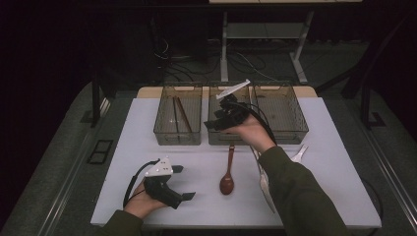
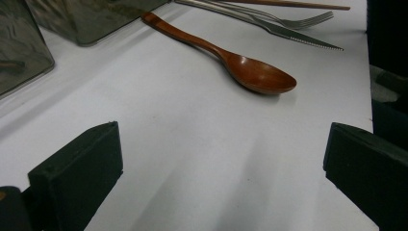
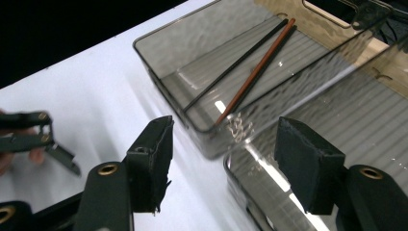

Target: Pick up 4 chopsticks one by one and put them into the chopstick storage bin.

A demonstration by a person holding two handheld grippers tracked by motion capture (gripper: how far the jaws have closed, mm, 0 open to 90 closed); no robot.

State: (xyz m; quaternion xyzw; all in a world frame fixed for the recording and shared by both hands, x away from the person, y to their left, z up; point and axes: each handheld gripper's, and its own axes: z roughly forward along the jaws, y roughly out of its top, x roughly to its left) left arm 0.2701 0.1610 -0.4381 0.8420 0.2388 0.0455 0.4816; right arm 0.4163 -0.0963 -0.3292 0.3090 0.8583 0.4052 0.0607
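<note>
The work showing here is sorting cutlery from the white surface (image 1: 314, 147) into three clear smoked-plastic bins, and by my reading it is roughly at its early-to-middle stage. The left-hand bin (image 1: 178, 114) is already holding a pair of thin chopsticks, one reddish-brown and one black (image 3: 250, 77), lying side by side along its ribbed floor. The middle bin (image 1: 223, 135) and the right-hand bin (image 1: 280, 112) are looking empty as far as the frames let me tell. The right tool (image 1: 221, 119) is hovering over the front of the middle bin with its jaws standing apart and nothing between them. The left tool (image 1: 172, 184) is resting low, well in front of the left-hand bin, its jaws also spread wide and empty. Still waiting on the surface in front of the middle bin are the brown wooden spoon (image 1: 228, 173), then, beside it toward the right-hand bin, a steel serrated knife (image 2: 298, 36) and a steel fork (image 2: 293, 21), so three pieces are probably left to place.
</note>
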